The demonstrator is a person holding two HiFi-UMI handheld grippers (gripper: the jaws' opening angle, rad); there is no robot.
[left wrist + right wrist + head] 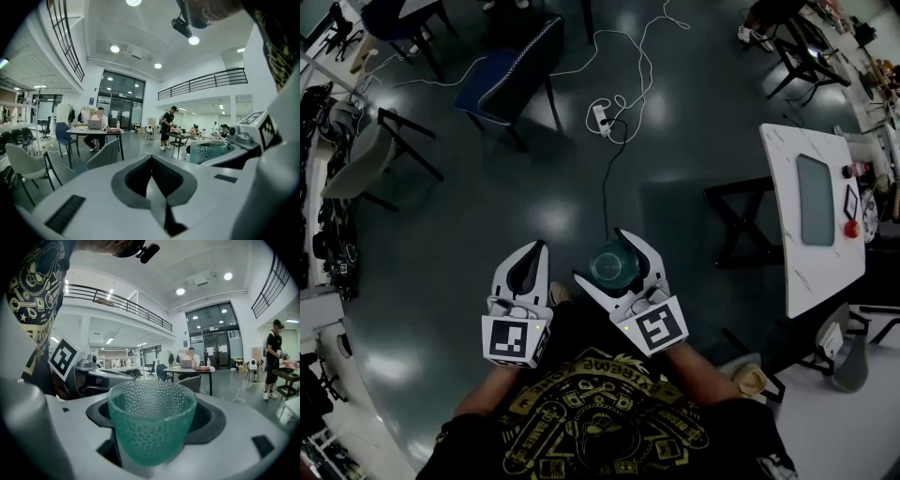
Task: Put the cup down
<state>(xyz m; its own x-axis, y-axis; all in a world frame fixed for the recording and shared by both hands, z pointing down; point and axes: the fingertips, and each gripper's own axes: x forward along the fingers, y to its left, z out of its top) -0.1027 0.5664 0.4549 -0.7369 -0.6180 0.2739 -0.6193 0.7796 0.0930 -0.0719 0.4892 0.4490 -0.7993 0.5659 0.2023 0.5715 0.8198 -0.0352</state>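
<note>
Cup [151, 425] of teal dimpled glass stands upright, clamped between the widely spread jaws of the right gripper [152, 404]; only the right gripper view shows its bumpy wall. The head view alone places it above the dark floor [441, 244], well apart from the white table [787, 187]. The left gripper [152, 161] is closed and empty.

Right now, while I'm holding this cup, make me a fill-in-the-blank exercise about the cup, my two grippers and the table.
1. The dimpled green cup stands ____, mouth up.
2. The right gripper is shut on it, while the left gripper, jaws together, holds ____.
3. The white table lies on the person's ____ side.

Missing words: upright; nothing; right.
</note>
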